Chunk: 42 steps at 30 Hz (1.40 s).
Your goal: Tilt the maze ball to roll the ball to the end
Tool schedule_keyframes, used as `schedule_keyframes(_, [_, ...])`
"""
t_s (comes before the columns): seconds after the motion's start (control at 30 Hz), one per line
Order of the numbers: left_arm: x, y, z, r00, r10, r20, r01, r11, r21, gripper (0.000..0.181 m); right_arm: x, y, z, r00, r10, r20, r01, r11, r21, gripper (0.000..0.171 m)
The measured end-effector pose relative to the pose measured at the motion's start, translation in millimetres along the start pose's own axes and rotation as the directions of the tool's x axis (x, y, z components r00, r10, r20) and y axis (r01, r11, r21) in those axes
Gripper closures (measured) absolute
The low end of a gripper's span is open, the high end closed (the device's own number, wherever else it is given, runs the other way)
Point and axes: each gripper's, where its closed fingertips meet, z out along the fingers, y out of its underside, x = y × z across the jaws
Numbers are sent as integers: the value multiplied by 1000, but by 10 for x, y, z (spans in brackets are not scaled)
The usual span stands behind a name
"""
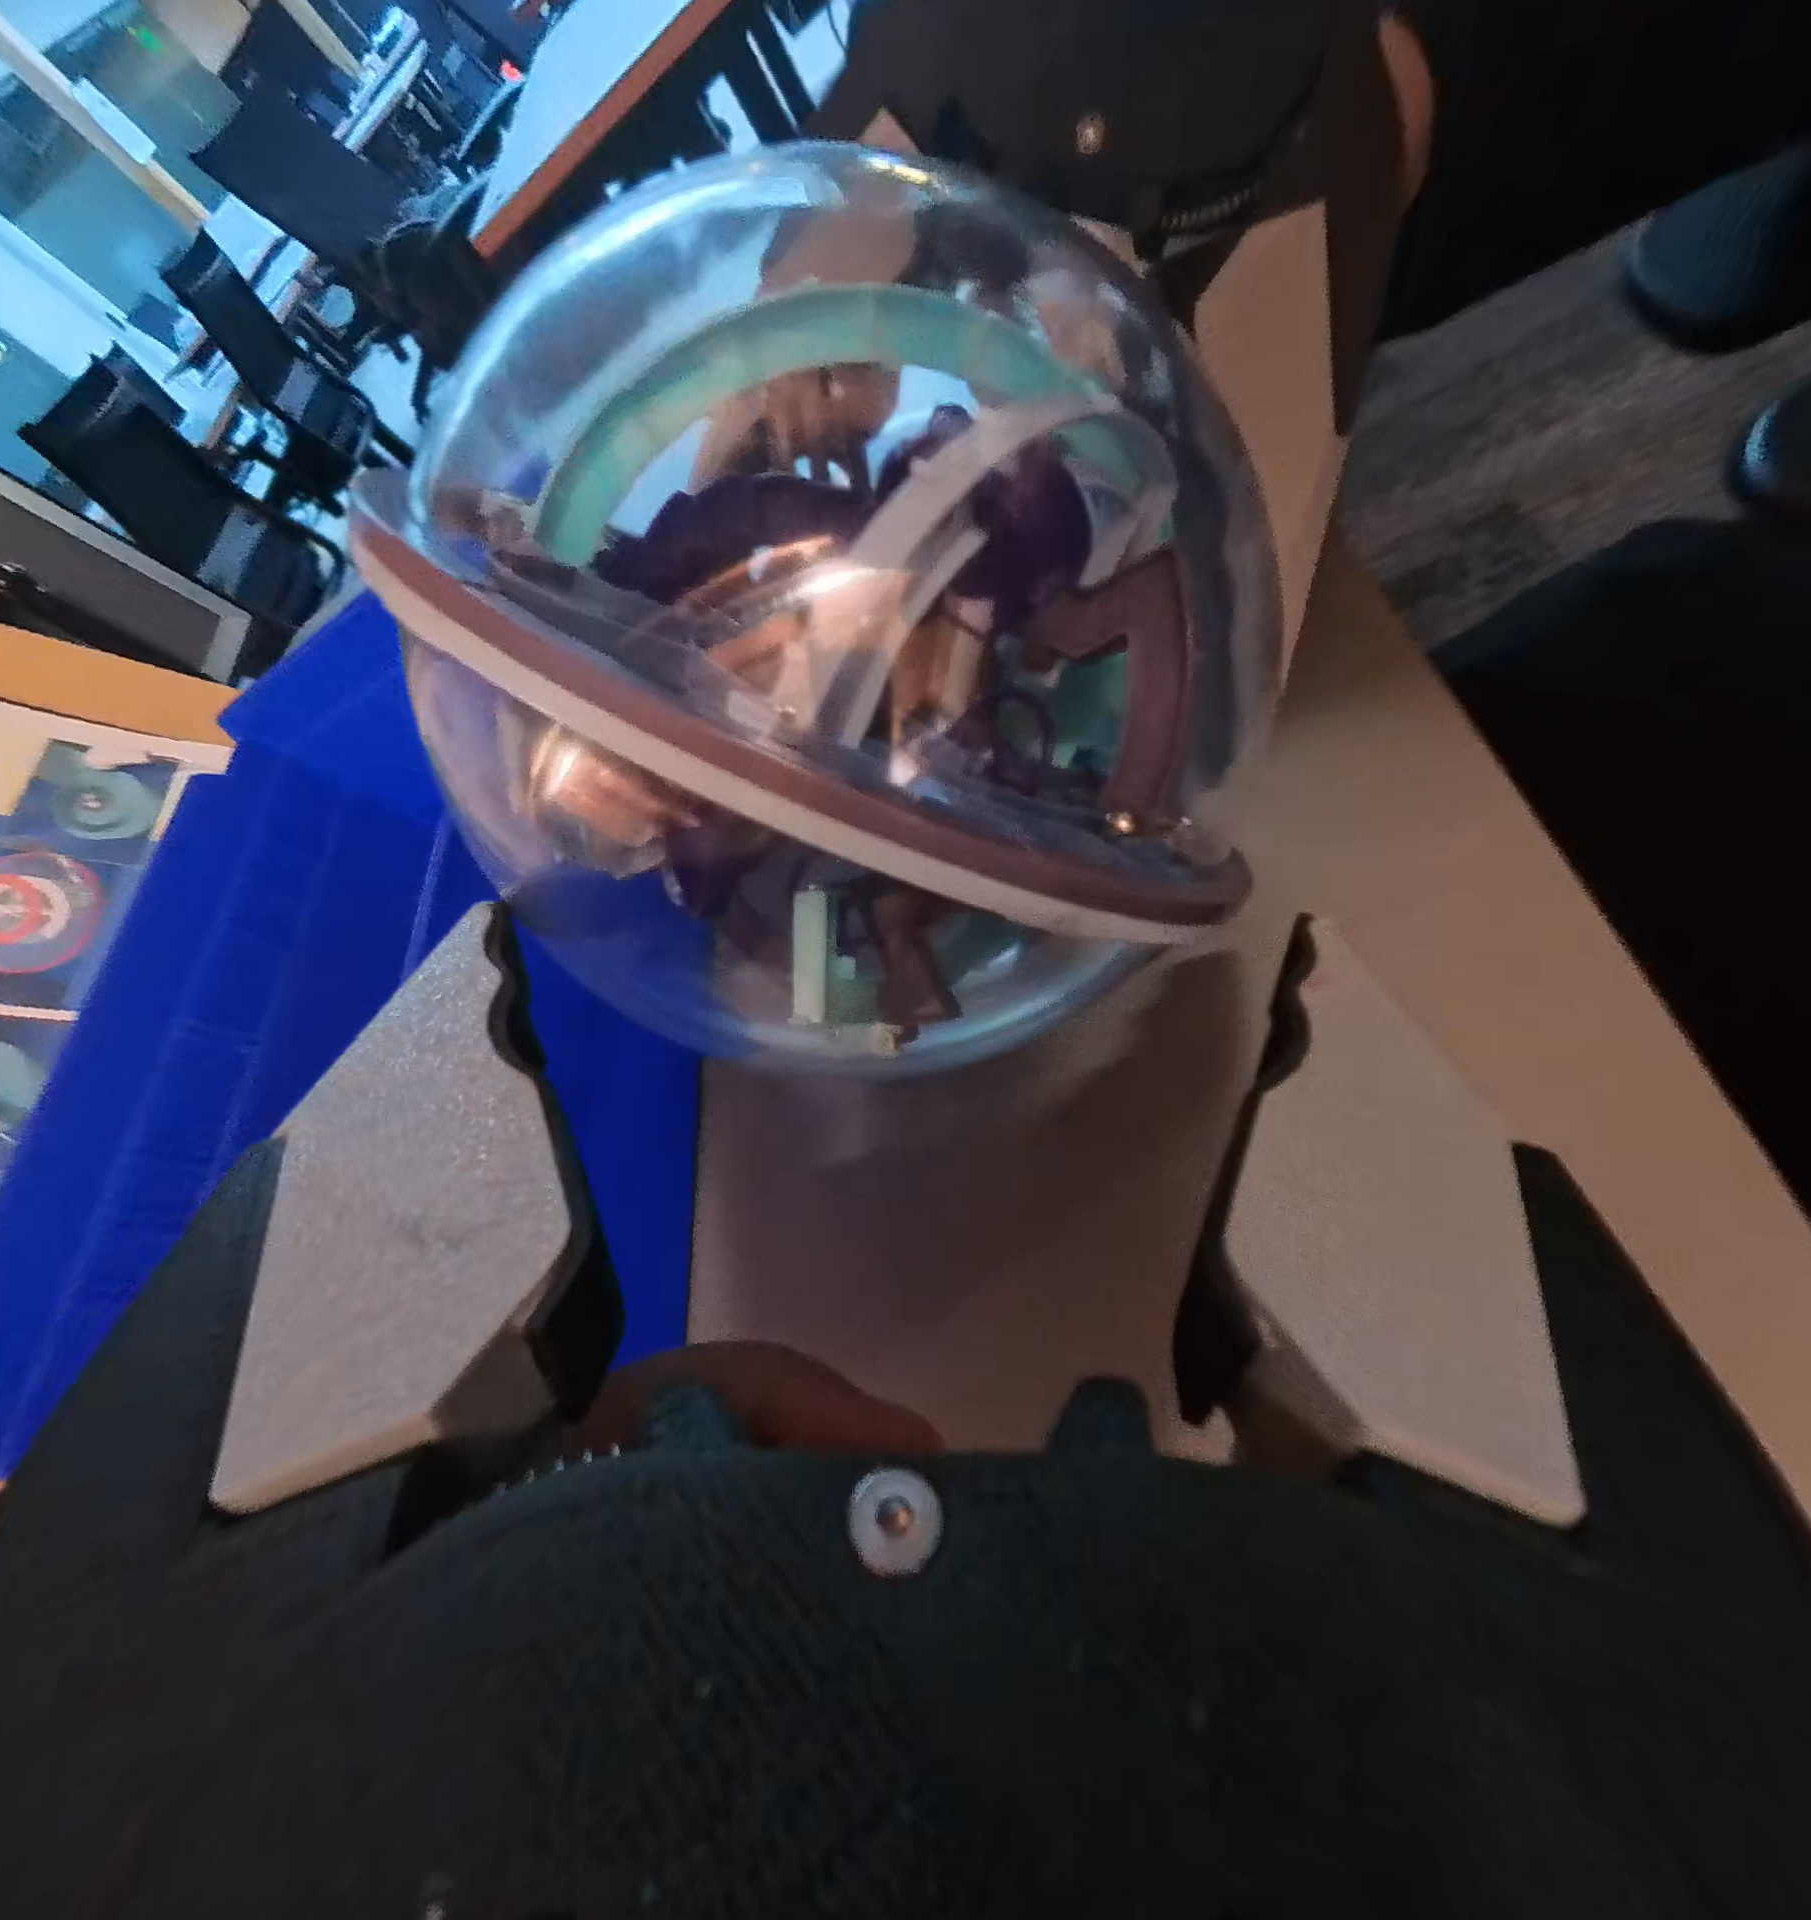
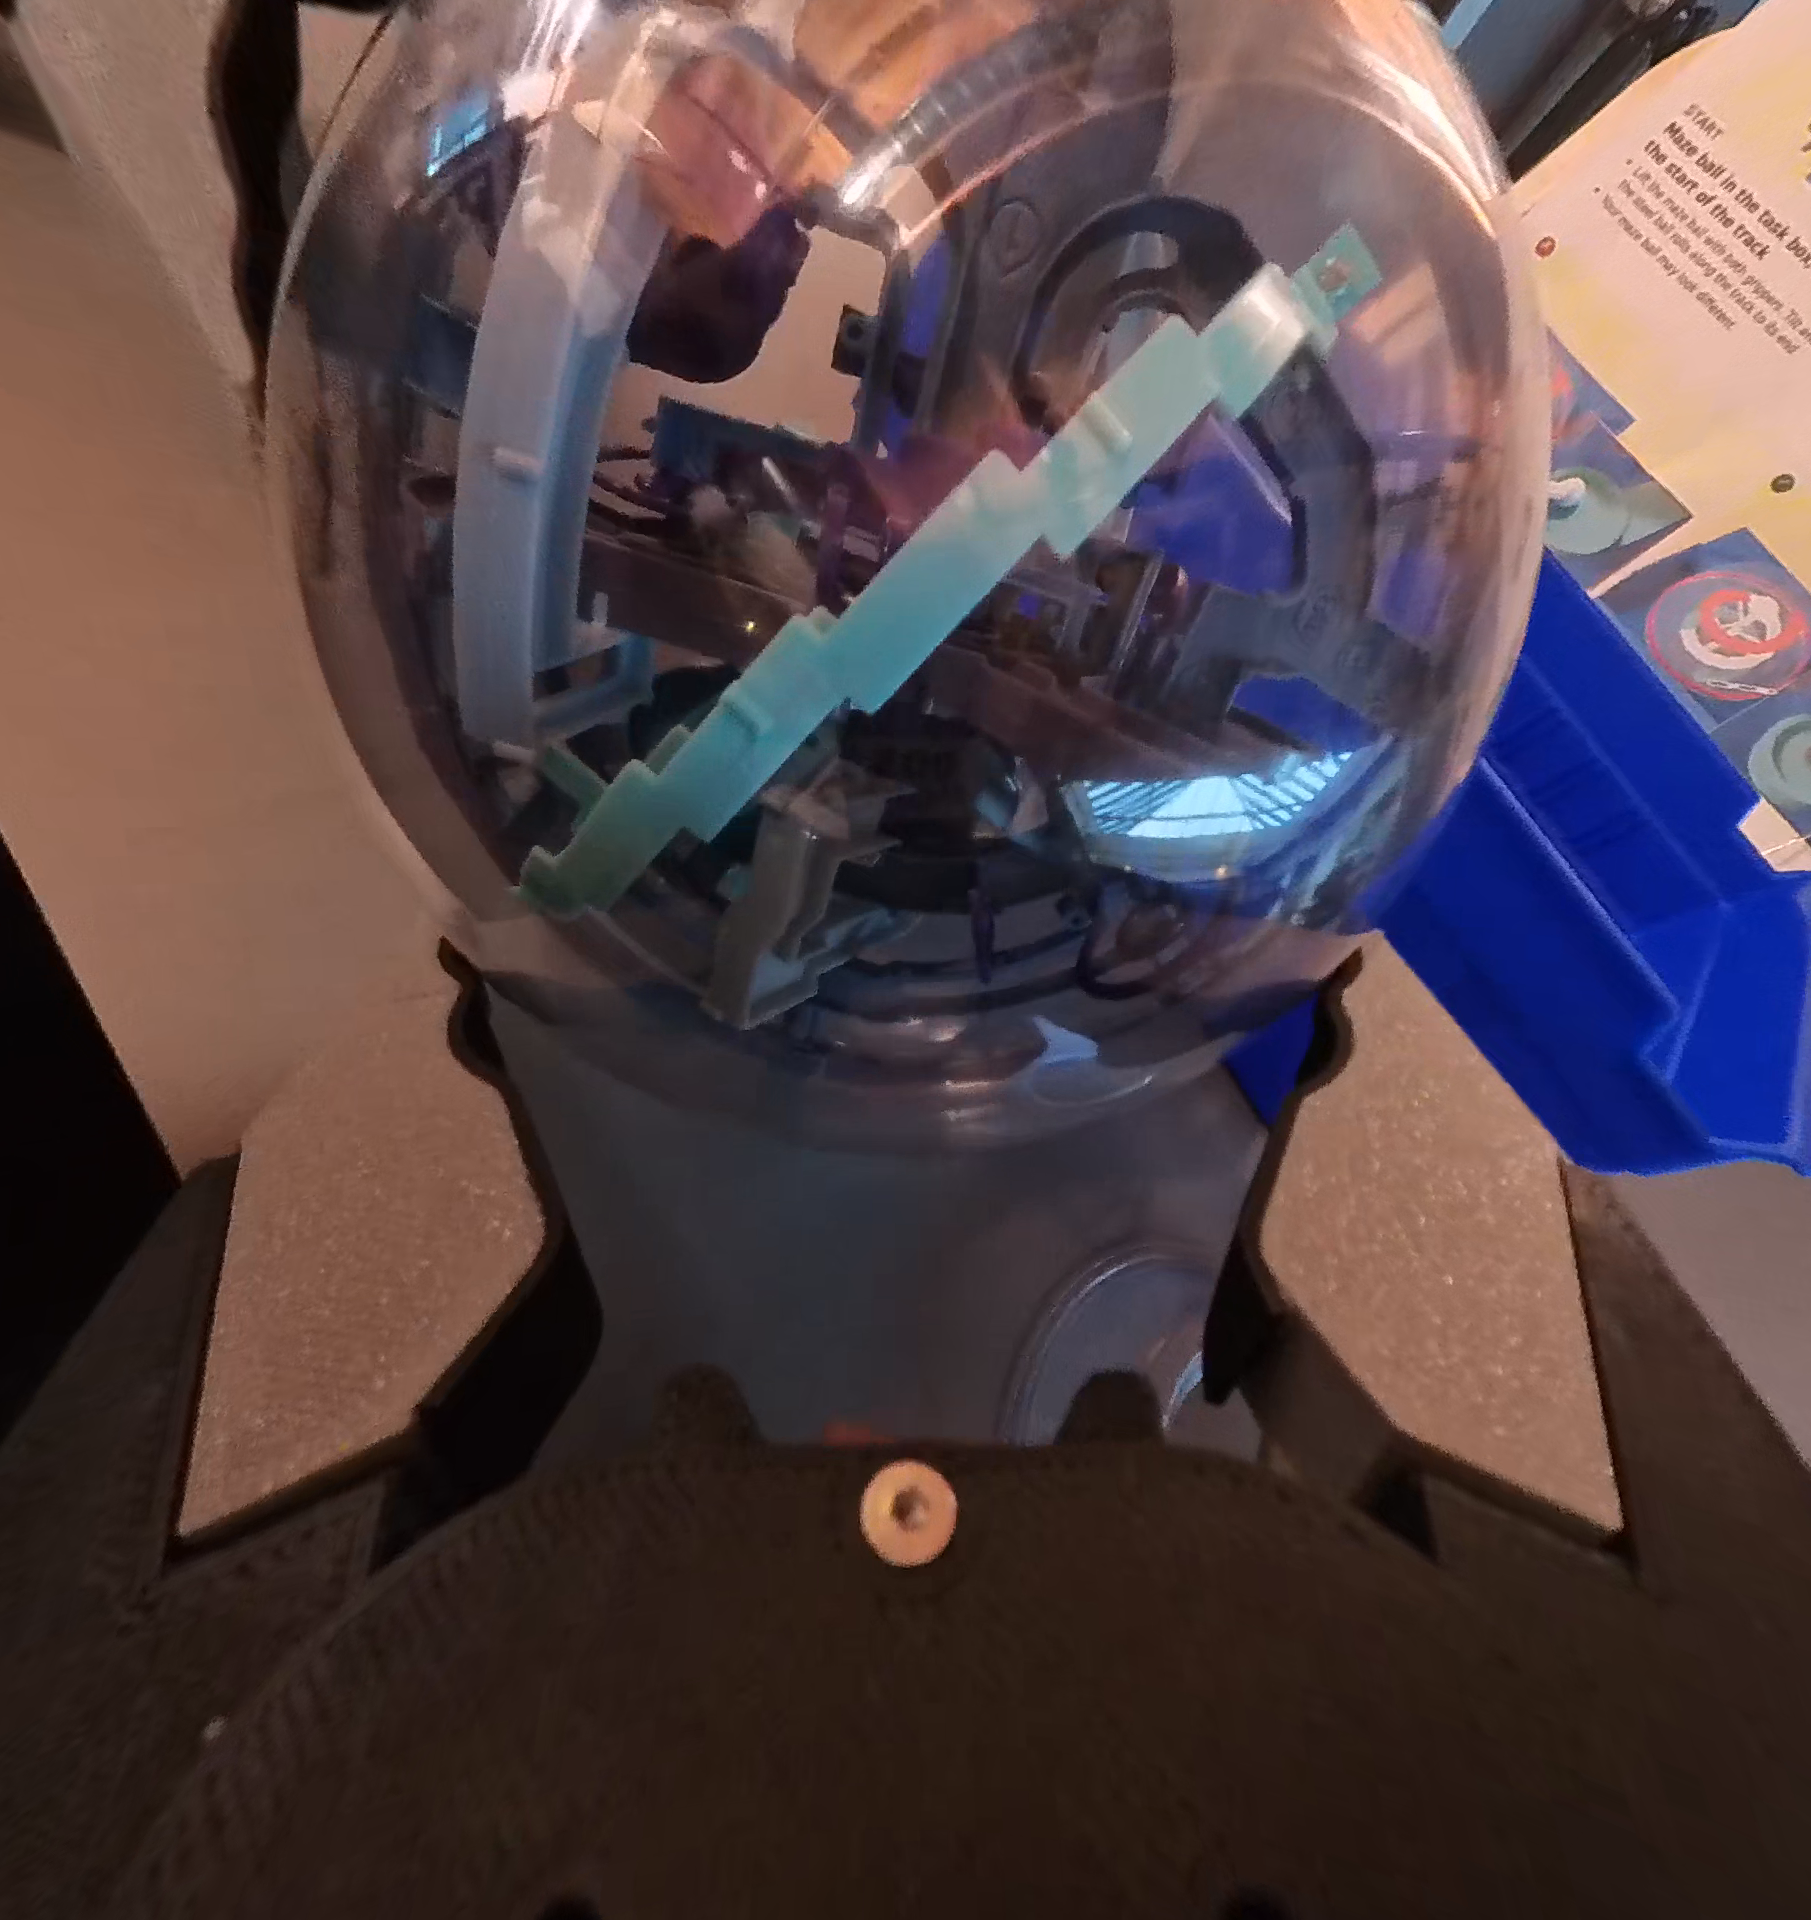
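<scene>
Box [image 1: 288, 935]: I see a blue box far left in my left view, on the table past the ball.
Left gripper [image 1: 896, 925]: My fingers are spread wide. The ball sits between the tips. I think both tips press on its bottom half, but the picture is blurry there, so I cannot be sure.
Maze ball [image 1: 807, 613]: It is a clear round ball, held up off the pale table [image 1: 1452, 935]. Its flat rim band runs on a slant, low on the right.
Small ball [image 1: 1121, 823]: A tiny shiny ball sits low on the right, just by the rim band.
Right gripper [image 2: 896, 977]: My fingers are spread wide here too. The ball fills the gap, and its bottom rests between the tips.
Maze ball in my right view [image 2: 984, 520]: It is very close. A green stepped track [image 2: 880, 613] runs on a slant inside, low left to high right.
Box in my right view [image 2: 1566, 883]: It is to the right, just behind the ball.
Sheet [image 2: 1711, 416]: A paper with pictures lies far right, beside the box.
</scene>
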Motion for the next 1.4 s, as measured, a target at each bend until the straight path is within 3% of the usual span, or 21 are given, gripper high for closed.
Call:
schedule_keyframes(0.03, [1, -33, -15, 999, -32, -5, 33, 999, 20, 44, -3, 3, -2, 1000, -1, -2, 1, 1000, -2, 21])
schedule_keyframes(0.17, [-47, -131, 27, 984, -176, 18, 174, 983, 55, 45, 0, 0, -8, 1000, 14, -28, -15, 1000, -13, 22])
schedule_keyframes(0.3, [-65, -50, 81, 993, -96, 75, 96, 995, -4, 45, 6, -31, -75, 1000, 9, -16, -9, 1000, -4, 27])
schedule_keyframes(0.43, [-44, -34, 77, 996, -67, 56, 67, 998, 13, 48, 14, -128, -230, 980, 105, 171, -122, 988, 92, 32])
schedule_keyframes(0.63, [-29, 55, 96, 998, -34, 45, 34, 999, -8, 49, 350, -29, -338, 810, 398, 430, -460, 887, 47, 16])
schedule_keyframes(0.77, [-7, 11, 111, 999, -3, 40, 3, 1000, 10, 51, 124, -145, -327, 645, 435, 629, -525, 850, -49, 31])
schedule_keyframes(0.97, [23, -62, 95, 1000, 5, 24, -6, 999, 34, 51, -77, -255, -275, 673, 343, 655, -449, 894, -7, 27])
schedule_keyframes(1.4, [183, -6, 142, 962, -259, -90, 263, 964, 36, 71, -110, -167, -398, 701, 362, 614, -473, 881, 21, 29])
